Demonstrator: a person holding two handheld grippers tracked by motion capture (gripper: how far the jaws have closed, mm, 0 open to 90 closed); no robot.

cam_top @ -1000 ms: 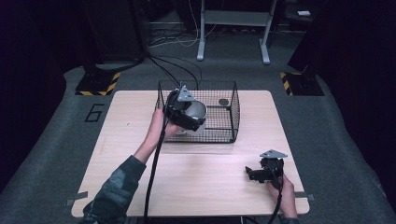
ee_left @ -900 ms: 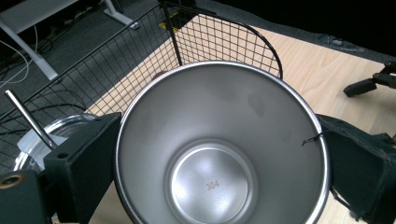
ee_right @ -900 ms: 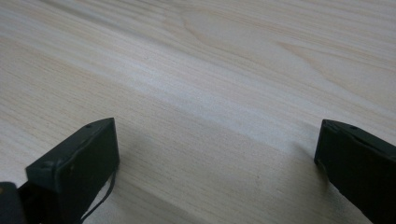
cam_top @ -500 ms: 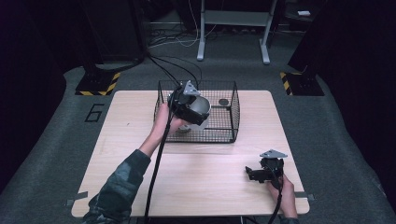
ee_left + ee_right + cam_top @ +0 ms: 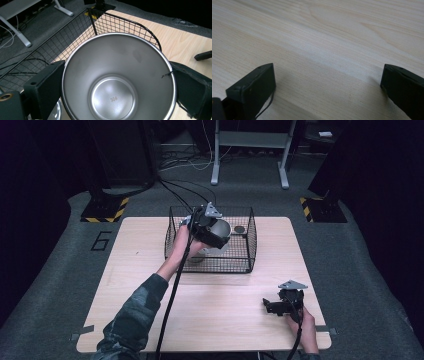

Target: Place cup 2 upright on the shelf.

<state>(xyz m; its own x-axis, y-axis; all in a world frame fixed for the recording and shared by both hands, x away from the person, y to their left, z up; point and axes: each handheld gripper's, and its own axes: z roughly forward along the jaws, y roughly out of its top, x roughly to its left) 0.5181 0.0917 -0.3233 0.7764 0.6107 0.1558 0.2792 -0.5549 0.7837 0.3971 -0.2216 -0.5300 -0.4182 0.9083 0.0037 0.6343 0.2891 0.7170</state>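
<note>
Here left gripper (image 5: pixel 216 234) fingers pinch steel cup (image 5: pixel 117 77) over wire basket (image 5: pixel 246 251); right gripper (image 5: pixel 272 305) fingers spread.

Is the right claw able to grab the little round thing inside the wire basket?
Probably not yet. The right claw sits open at the table's near edge, far from the small round thing, and the basket's wire wall stands between them; it must go over the top.

Lifted higher above the wire basket (image 5: pixel 210 265). Steel cup (image 5: pixel 117 80) carried farther in over it, clamped in the left hand-held gripper (image 5: pixel 212 231).
</note>
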